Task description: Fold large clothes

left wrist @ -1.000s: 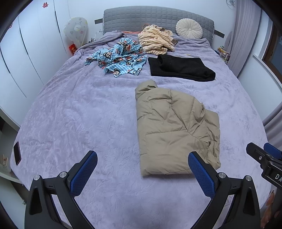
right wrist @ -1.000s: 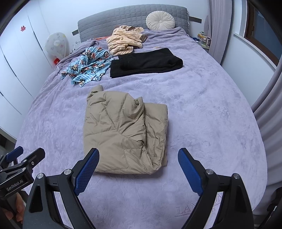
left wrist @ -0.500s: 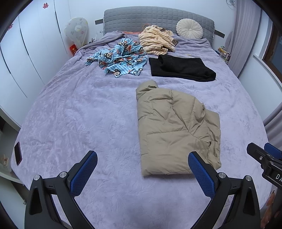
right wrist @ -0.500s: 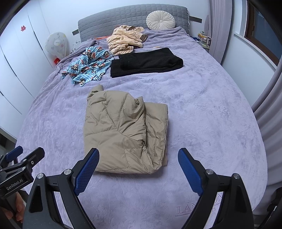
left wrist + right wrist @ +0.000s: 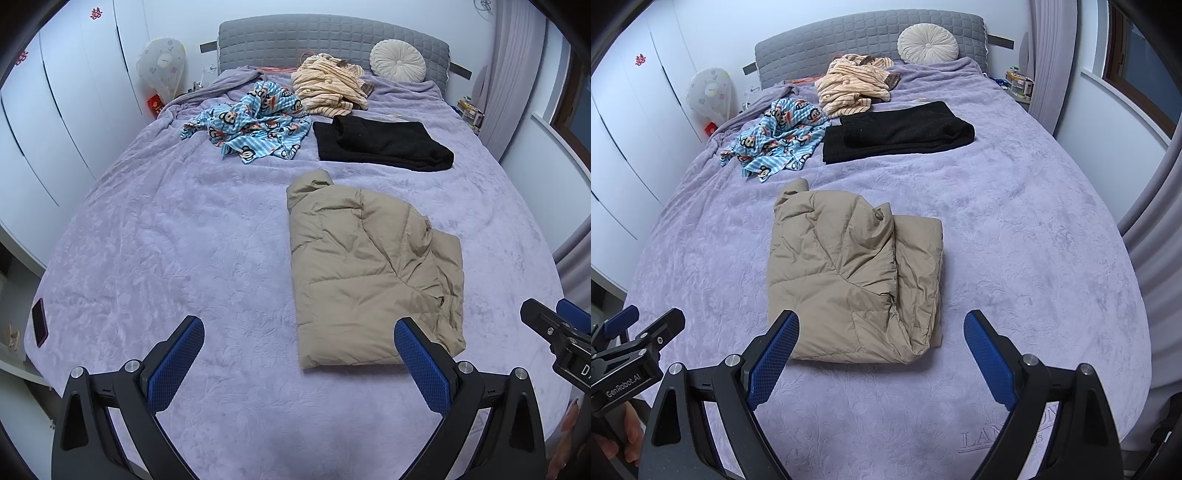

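A beige puffer jacket (image 5: 369,273) lies folded into a rough rectangle on the purple bedspread (image 5: 177,240); it also shows in the right wrist view (image 5: 849,277). My left gripper (image 5: 295,354) is open and empty, held above the bed's near edge, just short of the jacket's near left corner. My right gripper (image 5: 881,349) is open and empty, in front of the jacket's near edge. Each gripper shows at the edge of the other's view: the right one (image 5: 561,332), the left one (image 5: 635,343).
Farther up the bed lie a folded black garment (image 5: 380,142), a crumpled blue monkey-print garment (image 5: 255,122) and a striped cream garment (image 5: 328,90). A round cushion (image 5: 398,65) leans on the grey headboard. A phone (image 5: 39,322) lies at the bed's left edge. White wardrobes stand at left.
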`<state>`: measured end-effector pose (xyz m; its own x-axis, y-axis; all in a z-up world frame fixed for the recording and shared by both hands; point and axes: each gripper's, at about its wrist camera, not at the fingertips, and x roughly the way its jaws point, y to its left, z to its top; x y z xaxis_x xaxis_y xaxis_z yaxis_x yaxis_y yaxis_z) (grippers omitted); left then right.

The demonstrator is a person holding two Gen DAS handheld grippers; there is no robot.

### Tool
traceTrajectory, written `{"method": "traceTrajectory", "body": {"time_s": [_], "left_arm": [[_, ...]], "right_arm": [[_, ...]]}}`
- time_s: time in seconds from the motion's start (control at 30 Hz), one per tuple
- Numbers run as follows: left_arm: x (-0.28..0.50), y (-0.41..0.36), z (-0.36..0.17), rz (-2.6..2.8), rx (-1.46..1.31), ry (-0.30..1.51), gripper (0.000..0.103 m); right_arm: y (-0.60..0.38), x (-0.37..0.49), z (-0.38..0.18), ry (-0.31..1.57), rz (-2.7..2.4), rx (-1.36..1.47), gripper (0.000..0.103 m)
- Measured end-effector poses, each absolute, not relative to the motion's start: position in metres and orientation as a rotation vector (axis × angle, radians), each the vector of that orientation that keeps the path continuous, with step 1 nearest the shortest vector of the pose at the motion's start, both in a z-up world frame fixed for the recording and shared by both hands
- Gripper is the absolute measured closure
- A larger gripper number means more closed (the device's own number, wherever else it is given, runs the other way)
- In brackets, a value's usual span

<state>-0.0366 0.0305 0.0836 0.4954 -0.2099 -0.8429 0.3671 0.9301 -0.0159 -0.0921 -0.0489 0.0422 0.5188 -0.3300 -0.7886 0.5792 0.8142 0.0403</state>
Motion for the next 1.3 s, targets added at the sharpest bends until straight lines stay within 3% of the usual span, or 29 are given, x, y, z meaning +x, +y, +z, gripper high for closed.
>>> {"method": "traceTrajectory", "body": {"time_s": [1.3], "left_arm": [[-0.0374,0.0310,0.0850,-0.351,0.183,0.983,0.000]], "right_arm": [[-0.0477,-0.0925,0.0429,0.873,-0.555,0.318,0.011]]}}
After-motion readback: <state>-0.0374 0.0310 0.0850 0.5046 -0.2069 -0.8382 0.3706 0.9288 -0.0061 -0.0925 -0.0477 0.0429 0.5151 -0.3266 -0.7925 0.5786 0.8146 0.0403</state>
